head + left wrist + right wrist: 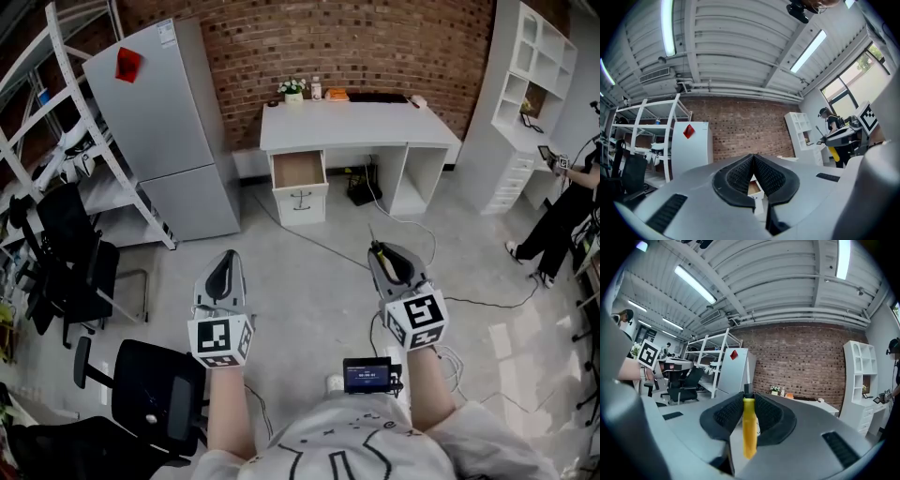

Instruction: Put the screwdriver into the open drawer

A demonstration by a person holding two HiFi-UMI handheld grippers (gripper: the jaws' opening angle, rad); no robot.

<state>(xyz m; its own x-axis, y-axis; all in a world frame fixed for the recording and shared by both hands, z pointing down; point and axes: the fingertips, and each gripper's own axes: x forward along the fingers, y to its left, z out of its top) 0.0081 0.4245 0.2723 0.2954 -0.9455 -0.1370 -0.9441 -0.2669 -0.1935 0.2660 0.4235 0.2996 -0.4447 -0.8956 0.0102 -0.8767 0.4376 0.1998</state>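
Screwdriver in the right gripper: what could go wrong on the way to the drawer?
The screwdriver is pinched only near one end by the right gripper, with most of its yellow handle free, so it could slip or swing. A cable crosses the floor between here and the open drawer and could catch a foot.

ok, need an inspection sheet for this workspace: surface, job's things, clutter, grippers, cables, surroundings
Surface: white desk against the brick wall, middle bare.
Job's things: screwdriver, yellow handle, held in right gripper; drawer open, looks empty.
Clutter: small plant and orange item along the desk's back edge.
Grippers: left gripper jaws together, empty; right gripper jaws closed on the screwdriver.
Cables: floor cable in front of the desk; second cable at right.
Surroundings: fridge, rack, black chairs, person at right.
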